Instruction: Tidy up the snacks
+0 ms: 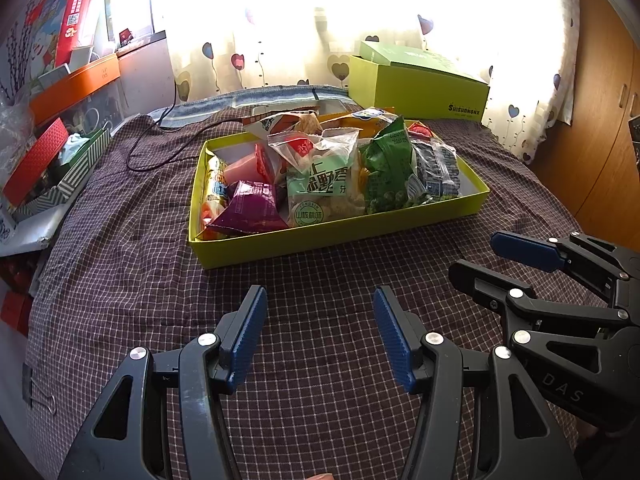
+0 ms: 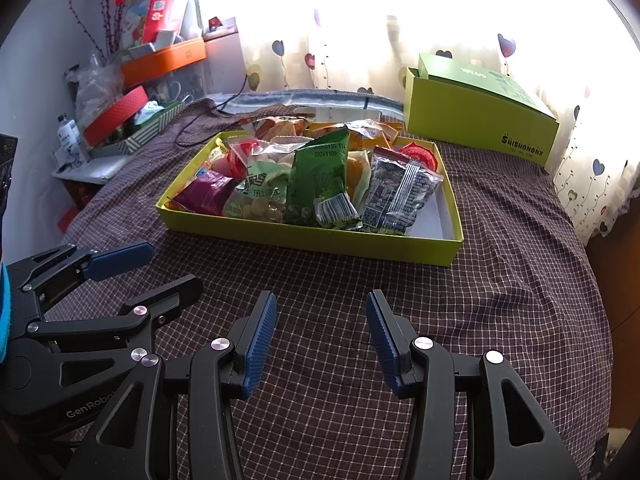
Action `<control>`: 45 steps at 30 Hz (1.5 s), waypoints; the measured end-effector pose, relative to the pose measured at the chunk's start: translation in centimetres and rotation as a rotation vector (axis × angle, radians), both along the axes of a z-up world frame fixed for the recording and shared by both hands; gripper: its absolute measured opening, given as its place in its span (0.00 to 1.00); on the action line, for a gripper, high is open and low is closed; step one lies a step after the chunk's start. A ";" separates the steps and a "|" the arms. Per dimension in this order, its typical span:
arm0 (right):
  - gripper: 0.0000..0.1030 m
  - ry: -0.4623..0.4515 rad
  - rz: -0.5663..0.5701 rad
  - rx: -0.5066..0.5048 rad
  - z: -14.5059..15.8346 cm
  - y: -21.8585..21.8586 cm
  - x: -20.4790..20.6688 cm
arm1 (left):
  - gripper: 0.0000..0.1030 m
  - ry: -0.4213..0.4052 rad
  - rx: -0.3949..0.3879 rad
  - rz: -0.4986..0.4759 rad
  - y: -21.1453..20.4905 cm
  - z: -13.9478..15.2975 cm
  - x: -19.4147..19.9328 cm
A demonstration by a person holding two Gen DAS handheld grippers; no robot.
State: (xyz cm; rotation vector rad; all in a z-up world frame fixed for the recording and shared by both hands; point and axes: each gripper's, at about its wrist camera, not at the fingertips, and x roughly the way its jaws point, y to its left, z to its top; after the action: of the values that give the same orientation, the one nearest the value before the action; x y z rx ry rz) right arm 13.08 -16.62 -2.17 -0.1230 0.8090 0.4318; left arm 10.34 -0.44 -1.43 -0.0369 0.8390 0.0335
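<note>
Snacks (image 1: 320,176) tray (image 1: 336,236) on checked bedspread (image 1: 320,280).

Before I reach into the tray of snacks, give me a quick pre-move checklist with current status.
1. Left tool open, nothing between its pads: ok.
2. Right tool open, empty: ok.
3. Checked cloth between both tools and the yellow-green tray free of objects: ok.
4. Green snack bag on top, reachable: ok.
5. Tray's right end has bare floor: ok.
6. Snacks under the pile: cannot tell.
</note>
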 end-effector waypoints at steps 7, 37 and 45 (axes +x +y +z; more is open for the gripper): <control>0.45 0.001 0.000 0.000 0.0 0.0 0.0 | 0.54 0.001 -0.001 0.000 -0.1 0.0 0.0; 0.45 0.002 -0.001 0.008 -0.1 0.1 -0.2 | 0.54 0.001 -0.019 0.001 0.1 -0.3 -0.1; 0.45 0.004 -0.001 0.013 -0.1 0.0 -0.1 | 0.54 0.001 -0.021 -0.002 0.1 -0.3 0.0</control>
State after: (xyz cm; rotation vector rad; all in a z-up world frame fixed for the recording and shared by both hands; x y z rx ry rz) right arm 12.98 -16.57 -2.32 -0.1098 0.8105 0.4361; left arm 10.33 -0.30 -1.75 -0.0558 0.8402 0.0228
